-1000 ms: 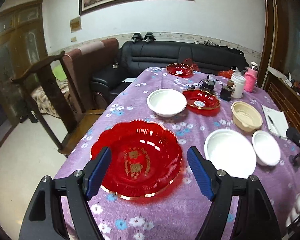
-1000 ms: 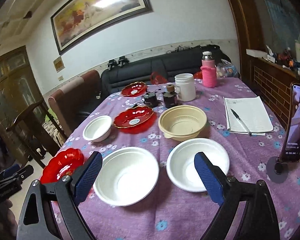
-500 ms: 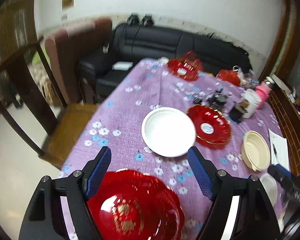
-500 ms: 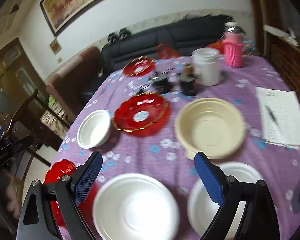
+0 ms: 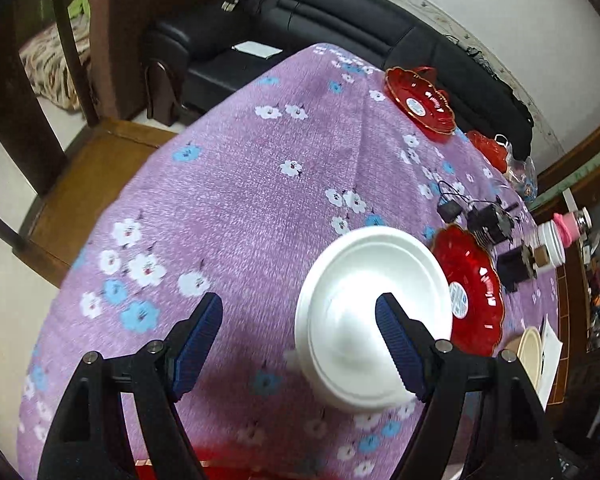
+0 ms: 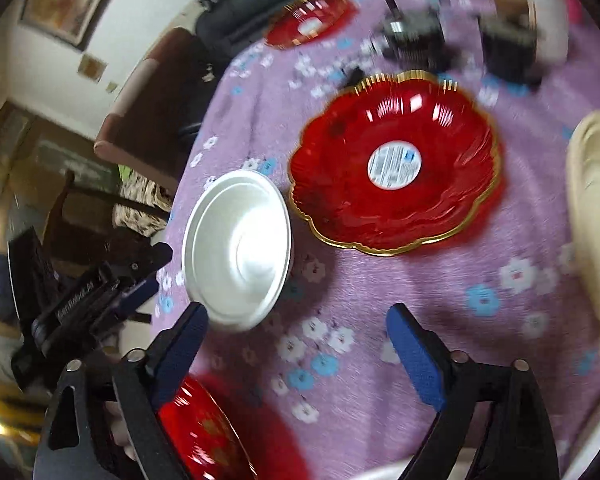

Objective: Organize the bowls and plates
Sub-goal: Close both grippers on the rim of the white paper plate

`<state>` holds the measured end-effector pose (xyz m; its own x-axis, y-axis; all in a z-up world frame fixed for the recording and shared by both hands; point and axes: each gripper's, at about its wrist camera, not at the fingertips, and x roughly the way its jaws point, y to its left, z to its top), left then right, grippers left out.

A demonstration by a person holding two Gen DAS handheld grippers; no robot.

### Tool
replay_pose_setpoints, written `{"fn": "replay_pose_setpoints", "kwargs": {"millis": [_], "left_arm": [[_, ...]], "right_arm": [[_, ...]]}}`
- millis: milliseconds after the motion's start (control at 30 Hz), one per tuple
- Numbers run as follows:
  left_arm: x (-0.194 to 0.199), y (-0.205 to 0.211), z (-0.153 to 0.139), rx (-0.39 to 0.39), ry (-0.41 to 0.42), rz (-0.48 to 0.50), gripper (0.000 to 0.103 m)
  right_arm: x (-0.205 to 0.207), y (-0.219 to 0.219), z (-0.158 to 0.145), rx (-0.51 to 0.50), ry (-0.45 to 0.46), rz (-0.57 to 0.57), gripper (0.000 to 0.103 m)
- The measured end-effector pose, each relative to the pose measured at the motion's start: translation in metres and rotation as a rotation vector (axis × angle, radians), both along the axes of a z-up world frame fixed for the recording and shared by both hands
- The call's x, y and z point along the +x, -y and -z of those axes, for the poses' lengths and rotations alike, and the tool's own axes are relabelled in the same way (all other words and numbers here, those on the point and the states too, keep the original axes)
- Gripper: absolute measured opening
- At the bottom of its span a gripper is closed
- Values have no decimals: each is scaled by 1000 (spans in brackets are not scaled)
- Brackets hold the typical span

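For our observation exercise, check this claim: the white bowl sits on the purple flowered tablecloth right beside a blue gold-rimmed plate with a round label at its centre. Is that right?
Not quite. The gold-rimmed plate beside the white bowl is red, not blue, as the right wrist view shows. The rest holds: both sit on the purple flowered tablecloth, and the plate has a round label at its centre.

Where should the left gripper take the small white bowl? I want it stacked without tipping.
Take the white bowl by its thin flared rim on the side nearest the left gripper, coming from above with one finger inside and one outside. It sits upright, and the red plate crowds its far side.
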<state>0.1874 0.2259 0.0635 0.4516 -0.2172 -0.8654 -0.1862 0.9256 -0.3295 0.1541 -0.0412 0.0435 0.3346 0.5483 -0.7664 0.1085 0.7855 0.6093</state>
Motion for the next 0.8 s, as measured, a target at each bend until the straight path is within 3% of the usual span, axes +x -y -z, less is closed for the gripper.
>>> {"fn": "replay_pose_setpoints", "kwargs": {"millis": [167, 267, 367, 467, 633, 767, 800], "left_arm": [[15, 5, 9, -30, -23, 19, 78], [21, 9, 14, -37, -35, 27, 78], [25, 14, 23, -47, -73, 44, 75], [25, 14, 31, -77, -94, 45, 73], [24, 19, 39, -90, -130, 78, 31], [22, 24, 40, -70, -137, 84, 16], [22, 25, 39, -63, -137, 90, 11]], "right_arm": [[13, -10, 18, 50, -63, 14, 75], [18, -19, 20, 42, -62, 14, 69], [21, -28, 22, 36, -61, 10, 52], [21, -34, 25, 16, -63, 9, 48], [20, -39, 28, 6, -65, 8, 43], [20, -41, 28, -9, -57, 13, 41], [20, -42, 27, -13, -53, 12, 36]]}}
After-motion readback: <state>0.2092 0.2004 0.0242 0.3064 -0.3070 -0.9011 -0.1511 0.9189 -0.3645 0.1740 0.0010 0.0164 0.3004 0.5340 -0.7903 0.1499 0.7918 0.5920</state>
